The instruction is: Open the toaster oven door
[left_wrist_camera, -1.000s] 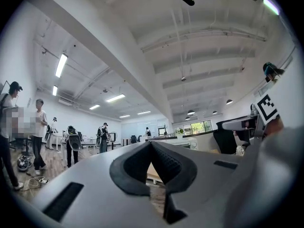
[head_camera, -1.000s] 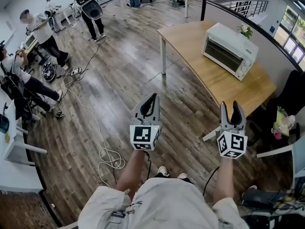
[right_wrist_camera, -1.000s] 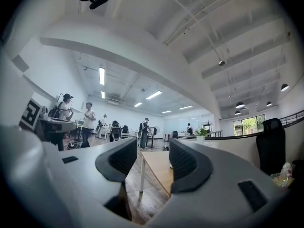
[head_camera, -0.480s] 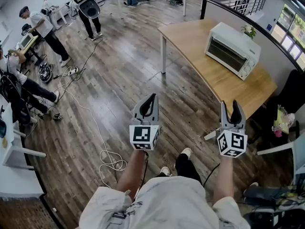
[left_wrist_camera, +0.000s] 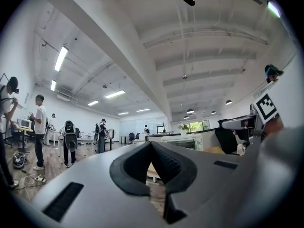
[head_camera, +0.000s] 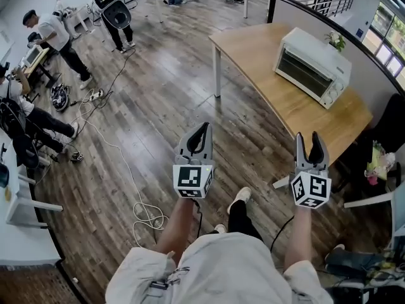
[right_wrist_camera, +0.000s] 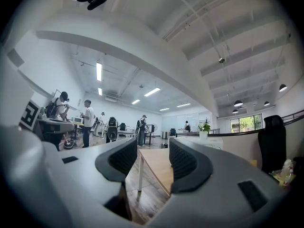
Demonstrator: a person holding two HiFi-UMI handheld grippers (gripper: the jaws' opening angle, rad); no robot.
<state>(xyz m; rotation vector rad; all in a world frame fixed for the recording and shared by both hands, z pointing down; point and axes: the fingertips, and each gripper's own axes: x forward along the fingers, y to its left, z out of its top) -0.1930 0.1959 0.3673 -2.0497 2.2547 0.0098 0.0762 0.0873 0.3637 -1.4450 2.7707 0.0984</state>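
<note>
The white toaster oven (head_camera: 309, 65) stands on the wooden table (head_camera: 266, 100) at the upper right of the head view, its glass door closed and facing the room. Both grippers hang in the air over the floor, well short of the table. My left gripper (head_camera: 201, 132) is shut with its tips meeting and nothing in it. My right gripper (head_camera: 310, 142) is open and empty, nearer the table's corner. The oven (left_wrist_camera: 183, 142) shows small and far off beyond the jaws in the left gripper view. The right gripper (right_wrist_camera: 153, 158) frames the table (right_wrist_camera: 159, 167).
White cables (head_camera: 136, 201) trail over the wooden floor at the left. Several people (head_camera: 50, 33) stand by desks at the far left. A potted plant (head_camera: 335, 40) sits behind the oven. A dark chair (head_camera: 389, 128) stands right of the table.
The person has stepped towards the table, one foot now out in front. Both grippers have sunk a little in the view and kept their jaw openings.
</note>
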